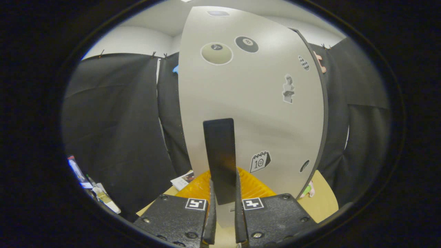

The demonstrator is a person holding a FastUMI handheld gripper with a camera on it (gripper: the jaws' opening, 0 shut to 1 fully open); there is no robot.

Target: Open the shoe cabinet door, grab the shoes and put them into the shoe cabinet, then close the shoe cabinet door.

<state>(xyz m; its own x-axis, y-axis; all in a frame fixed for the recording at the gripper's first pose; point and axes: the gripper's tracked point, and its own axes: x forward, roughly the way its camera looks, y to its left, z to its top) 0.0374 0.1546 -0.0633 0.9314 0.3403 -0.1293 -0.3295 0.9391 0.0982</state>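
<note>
While my tongs (224, 206) are closed on the dark flat handle (220, 158) of the shoe cabinet door (251, 103), one finger pressing each side of it, the door stands just ahead of me as a tall pale panel. Its long axis runs upright, and so does the handle's, which rises from between my fingers up the panel's lower middle.

Several stickers sit on the door. Near the top are two billiard balls, a pale one (216, 53) whose number I cannot read and a black one (246, 44) with an 8. To the right of them is a small chequered oval (303, 63), and below that a grey figure-like sticker (288, 89) (too blurred to name). Low down, just right of the handle, a calendar sticker (260, 161) shows the number 10, with a small dark oval (304, 166) further right near the door's dark edge.

Under the door and just beyond my fingers lies something orange and ribbed (255, 184); I cannot tell what it is. It rests on a light wooden desk (324, 199). A printed leaflet (182, 179) lies on the desk to the left of the orange thing, and a small pink and green object (307, 191) peeks out at the door's lower right corner.

Black cloth (113, 120) hangs on both sides of the cabinet, clipped along its top edge, with a white wall and ceiling (137, 38) above it.
</note>
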